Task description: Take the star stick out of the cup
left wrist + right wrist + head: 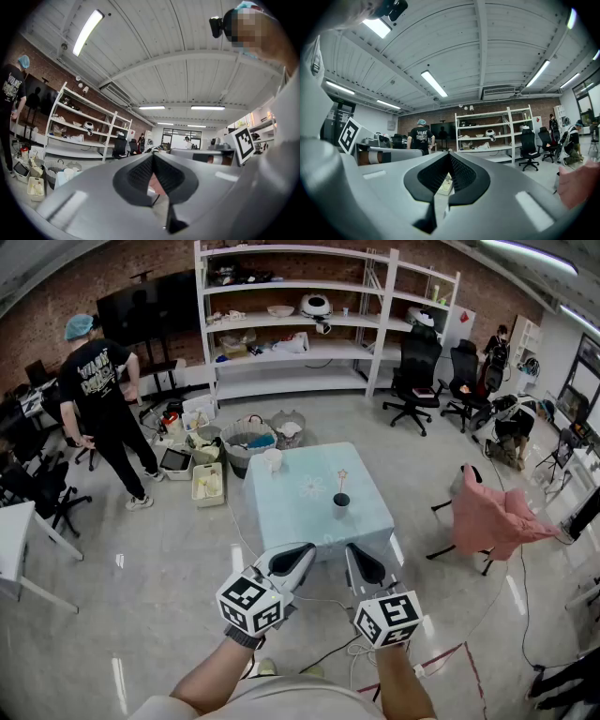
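Observation:
A dark cup [340, 504] stands on the right part of a small table with a light blue cloth [291, 512]. The star stick [343, 478] rises upright out of the cup, its star at the top. Both grippers are held close to me, short of the table's near edge and well away from the cup. My left gripper [307, 549] has its jaws together with nothing between them, and its tips [153, 157] point up at the room. My right gripper [352, 549] is likewise shut and empty [449, 154].
A white cup [273, 460] stands at the table's far left corner. Baskets [247, 442] and boxes [208, 484] sit on the floor behind it. A person in a black shirt [103, 399] stands at the left. A chair draped in pink cloth [492, 517] is at the right, and shelves [300, 324] are at the back.

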{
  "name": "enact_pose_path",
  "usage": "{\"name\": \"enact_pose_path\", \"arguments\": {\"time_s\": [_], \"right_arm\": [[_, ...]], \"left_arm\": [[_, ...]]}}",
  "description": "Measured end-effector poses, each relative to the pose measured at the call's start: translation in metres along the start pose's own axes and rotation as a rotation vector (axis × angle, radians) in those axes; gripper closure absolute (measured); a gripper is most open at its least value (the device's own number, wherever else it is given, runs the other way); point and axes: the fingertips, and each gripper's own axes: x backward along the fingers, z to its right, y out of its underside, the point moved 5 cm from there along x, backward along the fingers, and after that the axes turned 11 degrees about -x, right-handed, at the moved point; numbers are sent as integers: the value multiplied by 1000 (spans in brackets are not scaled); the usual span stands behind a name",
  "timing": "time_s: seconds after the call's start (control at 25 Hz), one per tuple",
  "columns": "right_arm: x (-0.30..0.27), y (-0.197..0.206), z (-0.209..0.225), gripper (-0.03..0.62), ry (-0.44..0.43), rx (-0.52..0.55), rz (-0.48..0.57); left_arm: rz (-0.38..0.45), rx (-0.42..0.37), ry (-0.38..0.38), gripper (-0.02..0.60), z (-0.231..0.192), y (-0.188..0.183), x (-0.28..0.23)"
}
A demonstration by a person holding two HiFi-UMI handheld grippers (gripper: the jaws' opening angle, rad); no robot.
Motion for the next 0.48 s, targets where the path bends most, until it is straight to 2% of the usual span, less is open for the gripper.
{"name": "enact_pose_path", "arguments": {"time_s": [0.48], "right_arm": [[6,-12,13,583,-11,22,11]], "left_arm": [[13,-30,-26,575,8,-11,-12]]}}
